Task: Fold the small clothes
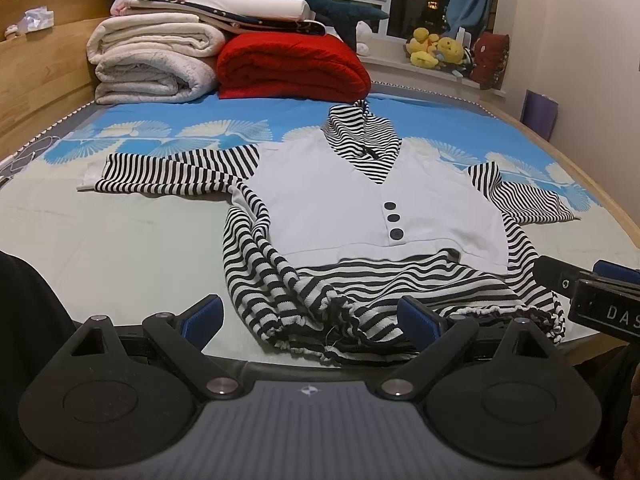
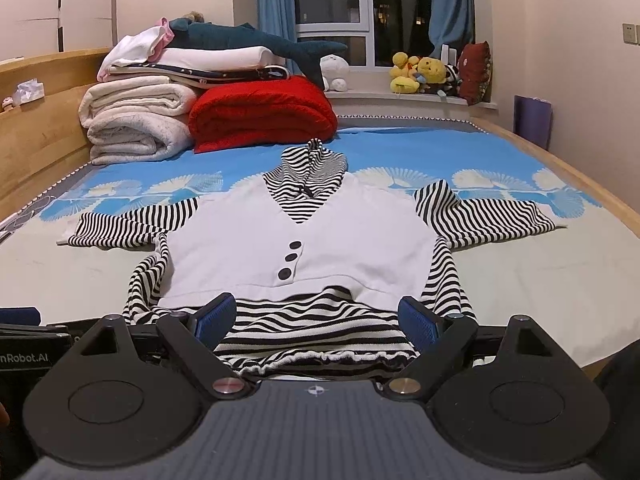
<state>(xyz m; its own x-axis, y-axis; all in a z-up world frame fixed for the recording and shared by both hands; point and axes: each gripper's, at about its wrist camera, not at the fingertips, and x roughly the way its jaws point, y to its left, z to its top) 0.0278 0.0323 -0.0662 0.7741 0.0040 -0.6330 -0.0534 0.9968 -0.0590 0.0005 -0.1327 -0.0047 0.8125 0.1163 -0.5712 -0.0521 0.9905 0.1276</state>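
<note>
A small hooded top point(image 1: 352, 196) lies flat on the bed, front up, sleeves spread. It has a white vest front with three dark buttons point(image 1: 394, 218) and black-and-white striped sleeves, hood and hem. It also shows in the right wrist view point(image 2: 304, 236). My left gripper point(image 1: 312, 318) is open, its jaws either side of the bunched striped hem at the near left corner. My right gripper point(image 2: 316, 318) is open over the middle of the hem point(image 2: 316, 344). The right gripper's body also shows at the right edge of the left wrist view point(image 1: 600, 296).
Folded white blankets point(image 1: 152, 64) and a red blanket point(image 1: 292, 66) are stacked at the head of the bed, with a blue plush shark on top. A wooden bed frame point(image 1: 36, 92) runs along the left. Plush toys point(image 1: 438, 52) sit on the windowsill.
</note>
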